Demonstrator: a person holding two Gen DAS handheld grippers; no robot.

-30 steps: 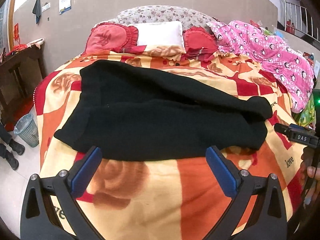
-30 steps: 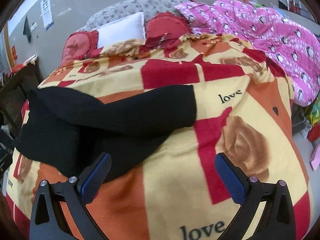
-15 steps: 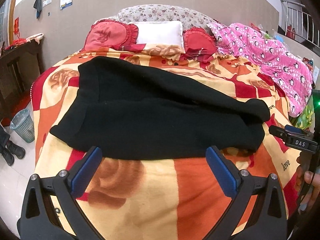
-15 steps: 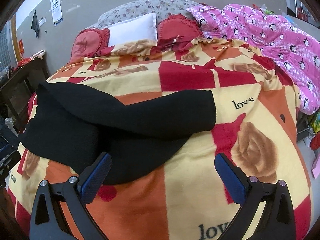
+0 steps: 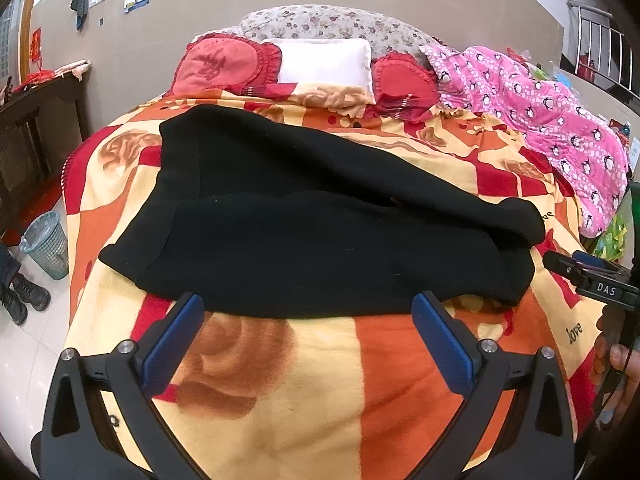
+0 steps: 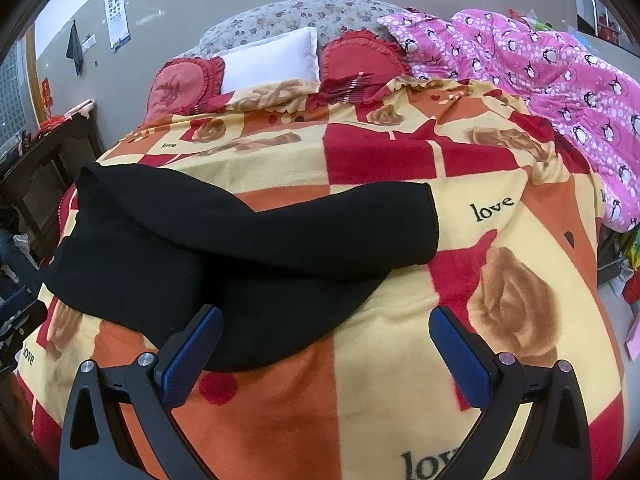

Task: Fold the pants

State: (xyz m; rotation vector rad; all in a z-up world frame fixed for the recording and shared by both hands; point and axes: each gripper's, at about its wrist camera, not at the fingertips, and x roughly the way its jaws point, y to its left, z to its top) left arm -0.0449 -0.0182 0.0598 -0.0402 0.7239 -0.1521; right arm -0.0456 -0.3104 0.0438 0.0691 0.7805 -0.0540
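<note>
Black pants (image 5: 312,236) lie across the bed on a red, orange and yellow blanket (image 5: 320,380), waistband to the left and leg ends to the right, one leg draped over the other. My left gripper (image 5: 306,322) is open just short of the pants' near edge, holding nothing. In the right wrist view the pants (image 6: 248,248) reach from the left to the leg ends at centre. My right gripper (image 6: 326,334) is open, its left finger over the near leg's hem. The right gripper's body (image 5: 592,280) and a hand show at the left view's right edge.
Red heart cushions (image 5: 224,64) and a white pillow (image 5: 324,62) sit at the head of the bed. A pink penguin quilt (image 6: 552,76) is heaped on the right side. A mesh bin (image 5: 46,244) and shoes (image 5: 24,300) stand on the floor left of the bed.
Both grippers have moved slightly closer to the pants, which loom larger and sit more central in the right view. The pants have not moved. Both grippers stay open.
</note>
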